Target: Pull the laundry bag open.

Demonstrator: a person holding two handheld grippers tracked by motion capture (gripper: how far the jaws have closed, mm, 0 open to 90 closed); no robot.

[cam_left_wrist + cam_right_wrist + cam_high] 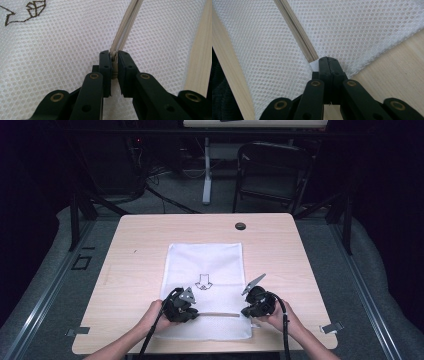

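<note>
Two grippers work one white mesh bag (206,290), which lies flat on the worktop (135,270) near the person's edge. A beige zipper (220,314) crosses the bag's near end, its long axis running across the worktop from the left gripper (192,314) to the right gripper (246,312).

Left gripper: jaws clamped on the zipper pull (114,67), which stands between the pads. The zipper track (126,25) leads straight away from the jaws, so the pull has its whole travel ahead of it, toward the right hand. The left hand is therefore the one placed to make the sliding move.

Right gripper: jaws closed together on the white fabric tab (314,65) at the far end of the zipper (295,28), close to the bag's corner, where bare wood begins. This grip appears to anchor the bag so that the pull can be drawn along the track without the mesh bunching.

Judgement: the coming move is a pull along the zipper's axis, left to right across the worktop, and should stay in line with the track; a sideways drag would likely lift or wrinkle the mesh.

View differences:
- The high view gives the full zipper line, both hands, and the arrow-like printed mark (203,282) beyond the zipper.
- The left gripper view resolves the pull between the pads.
- The right gripper view resolves the tab grip and the zipper teeth.
</note>
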